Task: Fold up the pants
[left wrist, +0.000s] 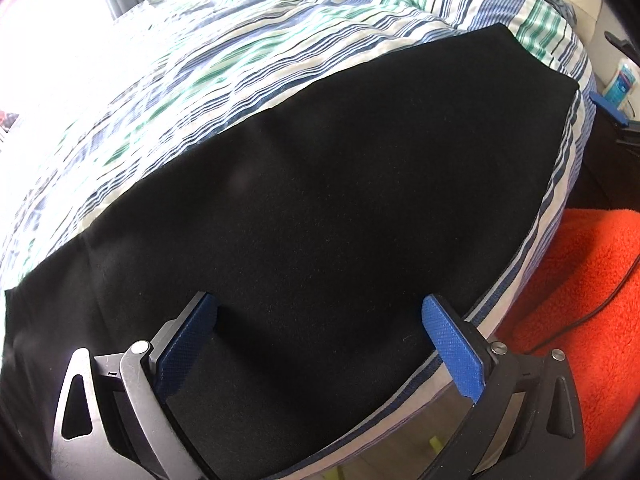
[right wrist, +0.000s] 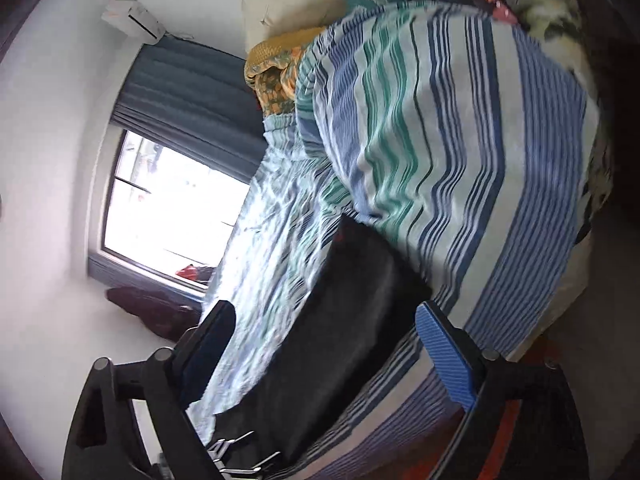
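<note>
Pants (left wrist: 304, 208) lie flat along the bed (left wrist: 200, 60) edge for folding; left gripper (left wrist: 320, 316) and right gripper (right wrist: 326, 320) are spread wide, holding nothing.

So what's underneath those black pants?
The black pants lie flat on a striped bedspread, blue, green and white, which shows all around them. Whatever lies directly beneath the dark cloth is covered.

Our left gripper (left wrist: 320, 312): blue textured pads (left wrist: 450, 344) on both fingers, lower frame. Its left linkage is bare silver metal with a triangular cutout and a round pivot pin; its right linkage is black with silver pins.

Our right gripper (right wrist: 326, 320): all-black linkages, dark pivot pins, ribbed blue pad (right wrist: 446, 350) lower right; the left pad sits in shadow.
</note>
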